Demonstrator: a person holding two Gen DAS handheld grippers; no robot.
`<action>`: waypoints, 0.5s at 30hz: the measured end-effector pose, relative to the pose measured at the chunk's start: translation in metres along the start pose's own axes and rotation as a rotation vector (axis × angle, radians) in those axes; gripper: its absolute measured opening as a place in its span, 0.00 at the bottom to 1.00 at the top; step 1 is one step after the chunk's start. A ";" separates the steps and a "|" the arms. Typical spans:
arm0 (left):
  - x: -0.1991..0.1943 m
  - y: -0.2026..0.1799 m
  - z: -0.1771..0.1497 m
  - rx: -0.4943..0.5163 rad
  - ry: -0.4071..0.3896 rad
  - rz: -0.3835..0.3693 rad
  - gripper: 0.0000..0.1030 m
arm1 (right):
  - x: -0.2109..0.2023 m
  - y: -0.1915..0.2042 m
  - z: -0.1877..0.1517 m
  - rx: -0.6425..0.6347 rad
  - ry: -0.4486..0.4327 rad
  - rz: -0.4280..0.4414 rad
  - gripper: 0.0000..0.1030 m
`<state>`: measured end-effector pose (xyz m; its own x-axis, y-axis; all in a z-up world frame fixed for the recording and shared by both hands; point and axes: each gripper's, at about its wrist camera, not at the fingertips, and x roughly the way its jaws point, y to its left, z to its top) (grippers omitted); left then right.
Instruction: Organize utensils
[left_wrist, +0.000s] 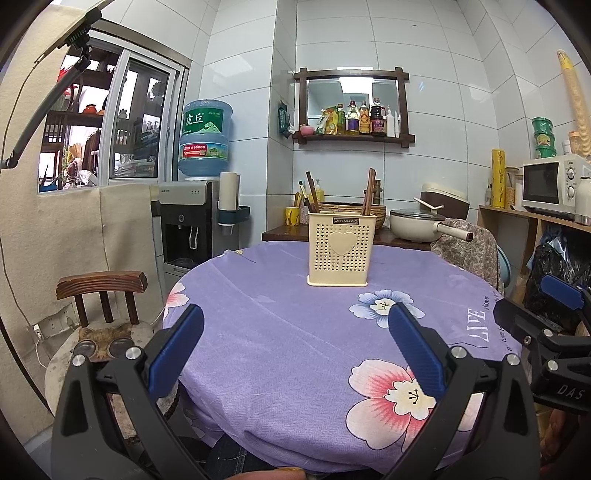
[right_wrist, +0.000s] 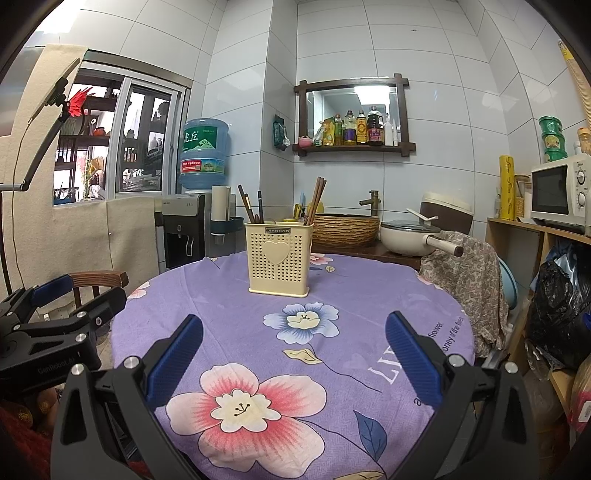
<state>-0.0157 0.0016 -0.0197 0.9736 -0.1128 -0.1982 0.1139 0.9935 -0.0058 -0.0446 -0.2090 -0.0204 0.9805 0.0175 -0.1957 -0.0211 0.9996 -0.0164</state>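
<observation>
Now, by label:
Left gripper: jaws wide apart, empty, low over the near table edge.
Right gripper: same, agape, empty.
Utensil holder: upright mid-table, straight ahead of both, well apart; neither clearly nearer.
Chopsticks: standing near-vertical inside holder.
Tablecloth: no loose utensils visible.
Hidden: holder's compartments, lower utensil ends.

Black-framed left tool and right tool, ribbed blue pads, silver screws
</observation>
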 end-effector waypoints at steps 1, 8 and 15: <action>0.000 0.000 0.000 0.000 -0.001 0.001 0.95 | 0.000 0.000 0.000 0.000 0.000 0.000 0.95; 0.000 0.001 -0.001 0.000 -0.001 0.002 0.95 | 0.000 0.000 0.000 0.000 0.002 0.002 0.95; 0.000 0.000 0.000 0.000 -0.001 0.001 0.95 | 0.000 0.000 0.000 0.000 0.003 0.001 0.95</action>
<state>-0.0159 0.0020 -0.0201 0.9739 -0.1123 -0.1974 0.1134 0.9935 -0.0057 -0.0448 -0.2086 -0.0206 0.9798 0.0185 -0.1992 -0.0221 0.9996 -0.0162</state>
